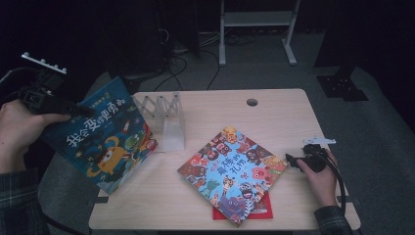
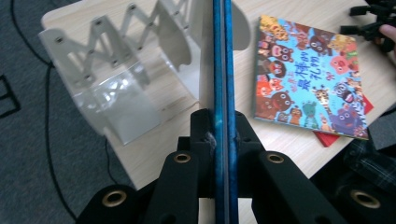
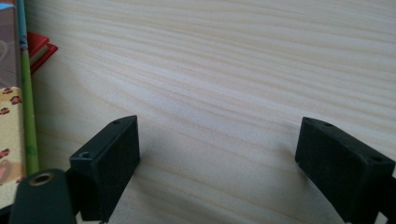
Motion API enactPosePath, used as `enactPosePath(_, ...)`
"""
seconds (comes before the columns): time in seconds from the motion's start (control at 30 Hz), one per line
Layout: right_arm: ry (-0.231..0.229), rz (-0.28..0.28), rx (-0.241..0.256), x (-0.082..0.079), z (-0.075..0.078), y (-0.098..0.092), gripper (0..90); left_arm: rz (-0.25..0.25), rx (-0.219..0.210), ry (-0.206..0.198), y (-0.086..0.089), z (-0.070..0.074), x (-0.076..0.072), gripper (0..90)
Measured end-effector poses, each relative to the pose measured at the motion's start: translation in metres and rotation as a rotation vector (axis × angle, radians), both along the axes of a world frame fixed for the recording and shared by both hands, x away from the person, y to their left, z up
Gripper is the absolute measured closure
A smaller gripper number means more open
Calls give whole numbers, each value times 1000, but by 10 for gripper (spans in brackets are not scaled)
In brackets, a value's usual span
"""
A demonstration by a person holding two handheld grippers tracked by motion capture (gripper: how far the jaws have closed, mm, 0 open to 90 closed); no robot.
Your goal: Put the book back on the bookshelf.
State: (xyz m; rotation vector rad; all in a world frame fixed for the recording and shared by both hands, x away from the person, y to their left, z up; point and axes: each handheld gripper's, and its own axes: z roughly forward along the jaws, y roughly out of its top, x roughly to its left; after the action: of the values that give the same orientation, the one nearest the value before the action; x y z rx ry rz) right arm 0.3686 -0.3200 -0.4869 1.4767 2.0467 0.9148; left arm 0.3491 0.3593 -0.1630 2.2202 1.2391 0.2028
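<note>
Our left hand-held gripper (image 2: 219, 135) is clenched on the blue picture book (image 1: 105, 134), held tilted in the air off the pale wooden worktop's (image 1: 274, 107) nine o'clock edge. The white accordion book rack (image 1: 164, 117) lies toward three o'clock of it, just beside the book's edge, and nearer this hand. Our right hand-held gripper (image 3: 219, 163) rests released on the worktop.

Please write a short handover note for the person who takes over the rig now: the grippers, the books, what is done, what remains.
Left gripper: shut on the blue book, held tilted above the table's left edge, beside the white book rack.
Right gripper: open, holding nothing, low over bare table to the right of the colourful book.
That book lies flat on a red book.
Done: blue book lifted.
Left: probably stand it in the rack, then the other two.
</note>
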Motion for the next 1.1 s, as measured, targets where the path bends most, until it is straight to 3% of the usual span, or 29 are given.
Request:
enactPosePath(0.4,-1,-1,-1,0,0,0,128,112,23,16,21,-9,4,827)
enactPosePath(0.6,0,-1,0,0,0,0,128,160,40,31,24,-15,13,827)
enactPosePath(0.9,-1,-1,0,0,0,0,128,228,24,41,28,-26,30,827)
enactPosePath(1.1,0,0,-1,0,0,0,128,278,36,31,27,-28,41,828)
